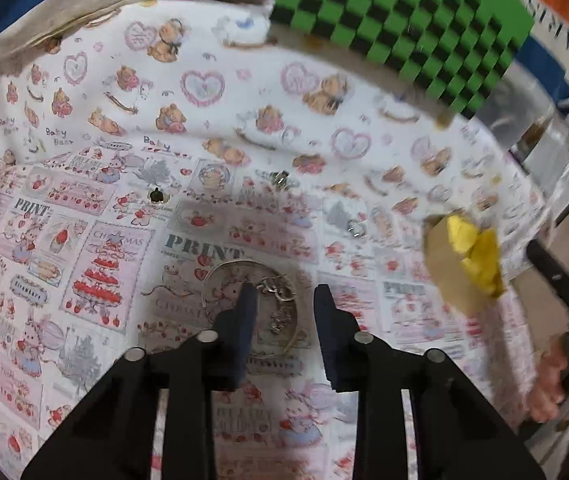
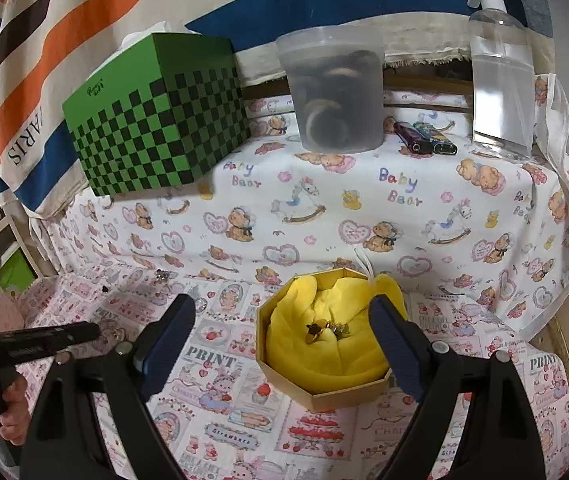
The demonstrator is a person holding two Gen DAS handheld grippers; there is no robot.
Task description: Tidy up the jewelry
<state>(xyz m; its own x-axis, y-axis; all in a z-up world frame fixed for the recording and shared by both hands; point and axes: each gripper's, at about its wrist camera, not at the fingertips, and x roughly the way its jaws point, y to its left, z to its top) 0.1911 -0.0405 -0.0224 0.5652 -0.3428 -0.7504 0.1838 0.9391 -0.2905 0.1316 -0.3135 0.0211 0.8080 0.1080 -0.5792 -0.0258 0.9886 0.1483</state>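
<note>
A thin silver bangle [image 1: 220,276] with dangling charms [image 1: 278,300] lies flat on the printed cloth. My left gripper [image 1: 284,296] is down over it, jaws partly apart: the left finger [image 1: 244,312] rests inside the ring, and the charm side sits in the gap, clear of the right finger [image 1: 326,312]. An octagonal cardboard box [image 2: 324,394] lined with yellow cloth holds a few small gold and dark pieces [image 2: 326,330]. My right gripper [image 2: 282,308] hovers wide open, one finger either side of the box. Small loose pieces [image 1: 157,195] [image 1: 281,178] [image 1: 354,230] lie farther out on the cloth.
A green checked tissue box [image 2: 156,120], a translucent tub [image 2: 334,88], two lighters [image 2: 424,138] and a clear spray bottle [image 2: 500,80] stand on the raised bear-print ledge behind. A hand [image 2: 12,404] holds the left tool at the left edge.
</note>
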